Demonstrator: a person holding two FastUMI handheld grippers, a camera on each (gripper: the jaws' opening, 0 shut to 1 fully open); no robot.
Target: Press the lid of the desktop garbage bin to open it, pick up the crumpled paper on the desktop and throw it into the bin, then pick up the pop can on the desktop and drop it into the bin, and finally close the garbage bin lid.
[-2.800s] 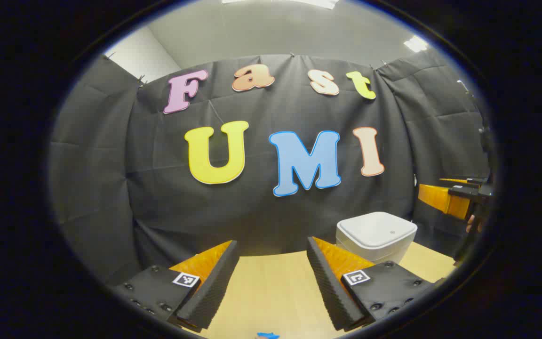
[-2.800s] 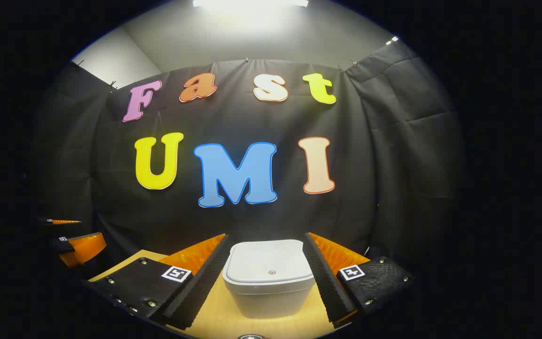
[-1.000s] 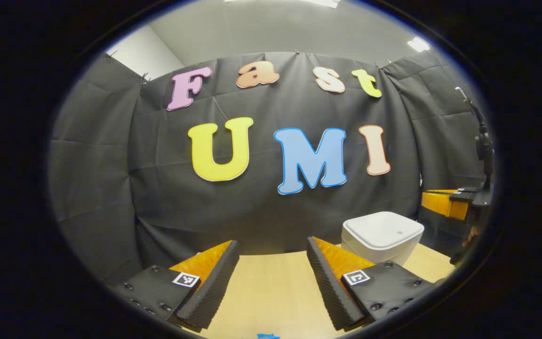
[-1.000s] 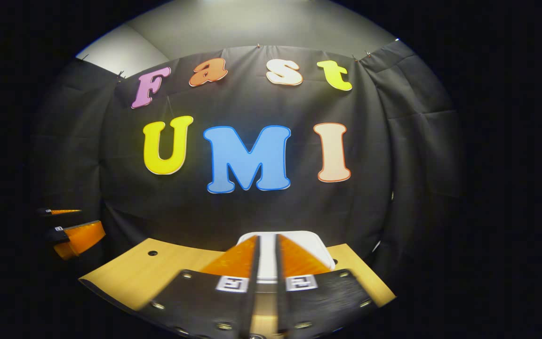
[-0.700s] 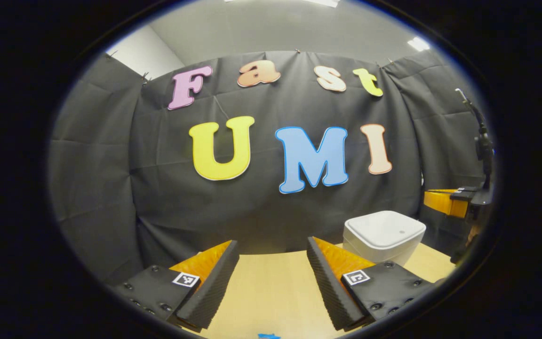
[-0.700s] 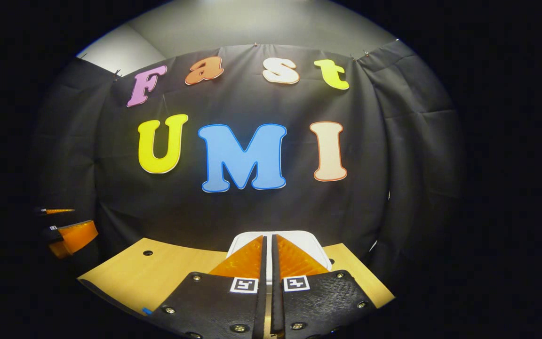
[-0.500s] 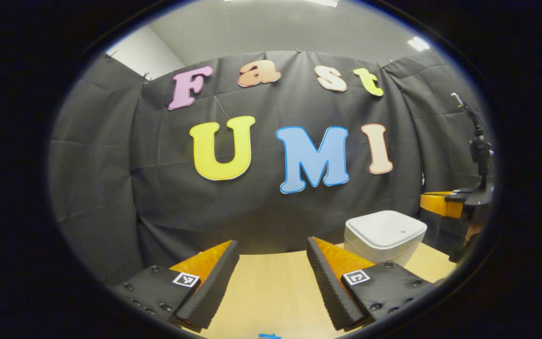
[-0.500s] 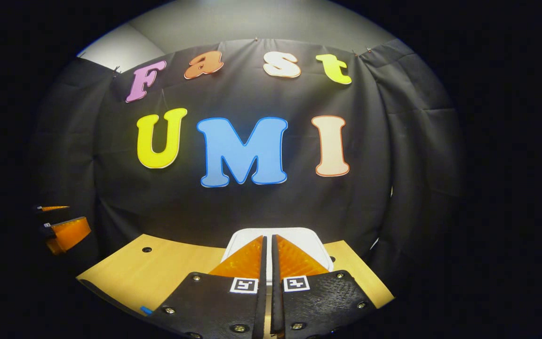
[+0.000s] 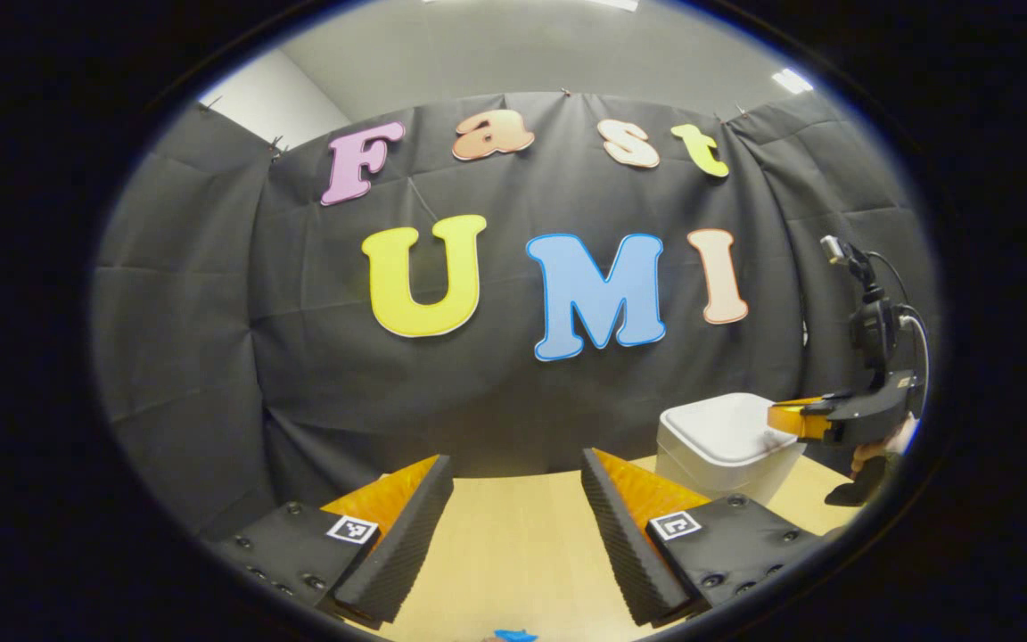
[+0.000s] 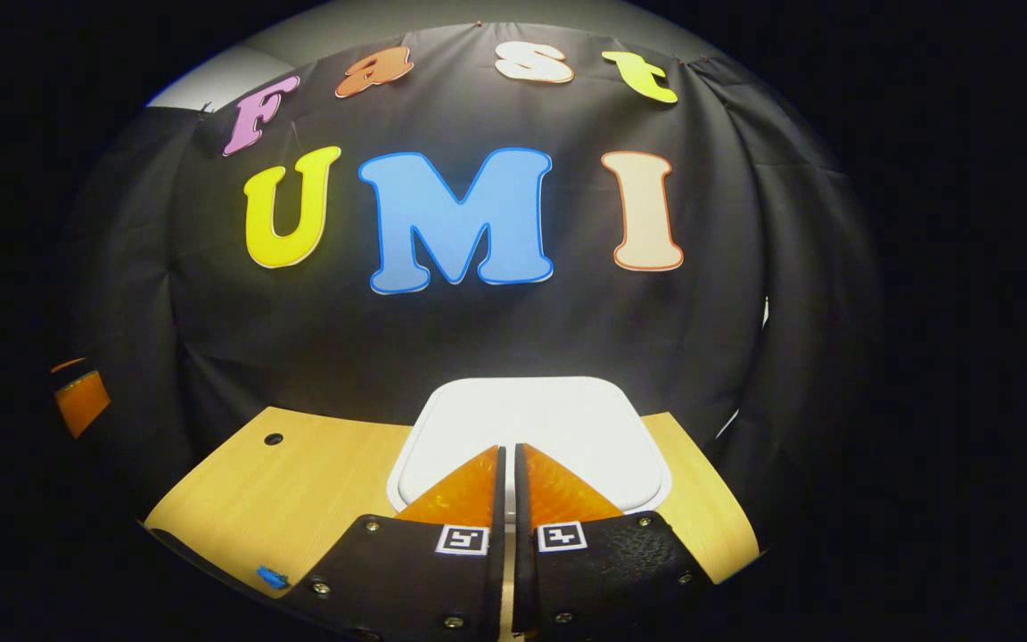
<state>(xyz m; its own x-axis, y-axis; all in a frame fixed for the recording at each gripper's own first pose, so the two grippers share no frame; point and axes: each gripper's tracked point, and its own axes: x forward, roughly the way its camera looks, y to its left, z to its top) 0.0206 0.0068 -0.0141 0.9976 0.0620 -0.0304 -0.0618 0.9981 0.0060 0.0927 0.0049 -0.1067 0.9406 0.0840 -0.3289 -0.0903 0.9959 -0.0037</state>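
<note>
The lid (image 10: 529,428), at lower centre, is shut and not yet pressed; the clenched right gripper (image 10: 505,455) is poised over it. The left gripper (image 9: 513,486) is held released, empty. All steps remain.

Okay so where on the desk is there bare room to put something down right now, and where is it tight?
Bare wood lies ahead of the open left gripper, running to the black cloth, and left of the bin around the small hole in the desk. A narrower strip runs right of the bin. It is crowded over the bin lid, where the shut right gripper sits.
</note>
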